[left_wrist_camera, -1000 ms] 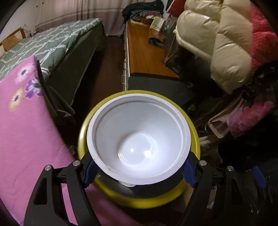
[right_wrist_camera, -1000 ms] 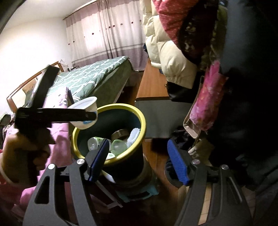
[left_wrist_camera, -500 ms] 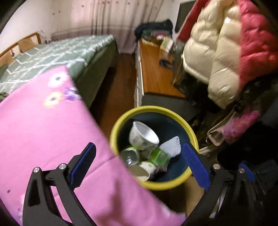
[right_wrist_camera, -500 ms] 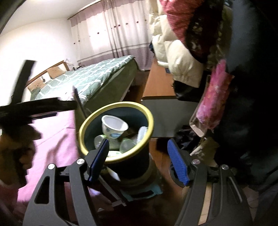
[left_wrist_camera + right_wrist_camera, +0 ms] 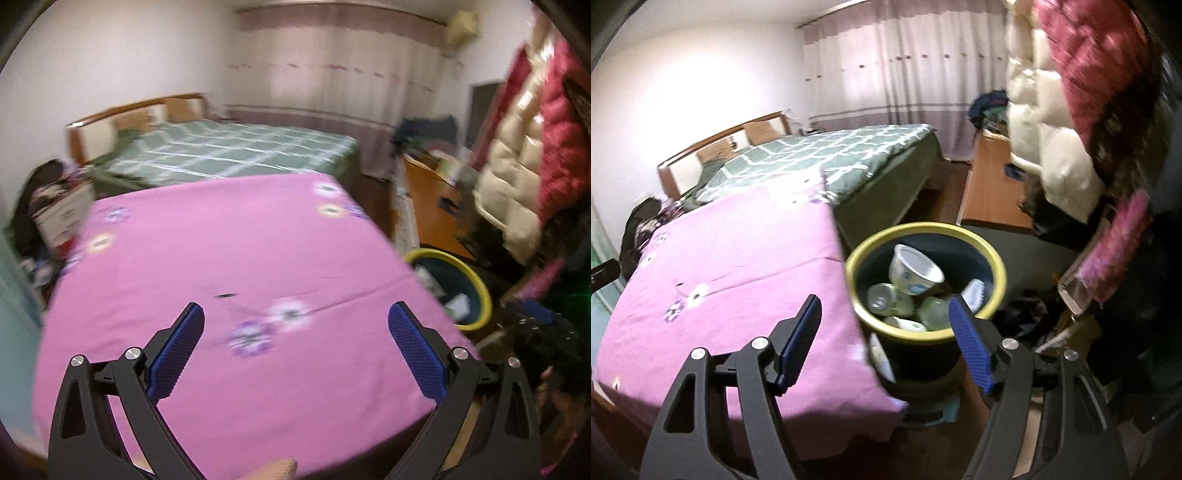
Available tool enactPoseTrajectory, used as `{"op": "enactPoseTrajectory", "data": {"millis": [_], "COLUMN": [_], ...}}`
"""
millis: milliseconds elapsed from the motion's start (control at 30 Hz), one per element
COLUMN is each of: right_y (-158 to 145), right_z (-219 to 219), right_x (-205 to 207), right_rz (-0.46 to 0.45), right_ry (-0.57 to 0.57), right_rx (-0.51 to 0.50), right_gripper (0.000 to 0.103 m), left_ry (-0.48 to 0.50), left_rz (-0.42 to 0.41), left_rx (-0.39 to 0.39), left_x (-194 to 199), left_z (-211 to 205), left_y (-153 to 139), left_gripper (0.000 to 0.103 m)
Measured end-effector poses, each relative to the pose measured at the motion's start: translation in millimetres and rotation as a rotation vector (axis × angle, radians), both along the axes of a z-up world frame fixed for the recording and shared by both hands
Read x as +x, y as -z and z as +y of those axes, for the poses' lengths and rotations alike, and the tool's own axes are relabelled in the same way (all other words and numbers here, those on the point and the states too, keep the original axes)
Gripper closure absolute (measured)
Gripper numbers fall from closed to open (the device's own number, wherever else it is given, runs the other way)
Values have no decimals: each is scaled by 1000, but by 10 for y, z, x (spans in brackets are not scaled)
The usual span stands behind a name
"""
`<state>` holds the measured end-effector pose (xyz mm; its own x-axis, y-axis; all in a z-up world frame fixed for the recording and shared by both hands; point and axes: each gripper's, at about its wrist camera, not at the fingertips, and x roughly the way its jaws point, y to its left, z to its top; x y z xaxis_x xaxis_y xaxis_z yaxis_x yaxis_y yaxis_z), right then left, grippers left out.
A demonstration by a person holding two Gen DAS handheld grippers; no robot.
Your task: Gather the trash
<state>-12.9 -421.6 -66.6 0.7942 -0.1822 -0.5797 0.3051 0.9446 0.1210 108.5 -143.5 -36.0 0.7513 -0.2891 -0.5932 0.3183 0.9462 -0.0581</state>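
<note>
Curtained bedroom (image 5: 886,74), green bed (image 5: 827,158), white walls (image 5: 129,55)

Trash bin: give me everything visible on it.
The bin is round and dark, with a yellow rim. It stands upright and open on a low teal base, close beside the pink cloth. Inside lie a tilted white cup, clear bottles and other white scraps. No gripper touches it.

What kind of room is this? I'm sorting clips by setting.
Most likely a bedroom: a bed with a green quilt and wooden headboard, long curtains, and puffy coats hanging at the side.
</note>
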Motion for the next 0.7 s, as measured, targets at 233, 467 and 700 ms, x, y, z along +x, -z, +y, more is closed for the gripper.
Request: {"op": "enactPoseTrajectory", "data": {"millis": [233,467,700], "right_y": [-287,-467,-517], "right_z": [331,457,470], "right_x": [-55,-277,-446], "right_rz": [-30,-90,-119], "right_ry": [-72,-72,-75], "right_rx": [-67,-106,-97], "right_gripper": [29,24,22], "left_ry": [-120,-170,-183], "left_rz": [-58,-110,-130], "left_rx": [-14,-49,-35], "left_x": [-428,-740,-959], "left_z": [680,917,947], "left_y": [-103,-201,-223], "left_gripper": [5,5,5]}}
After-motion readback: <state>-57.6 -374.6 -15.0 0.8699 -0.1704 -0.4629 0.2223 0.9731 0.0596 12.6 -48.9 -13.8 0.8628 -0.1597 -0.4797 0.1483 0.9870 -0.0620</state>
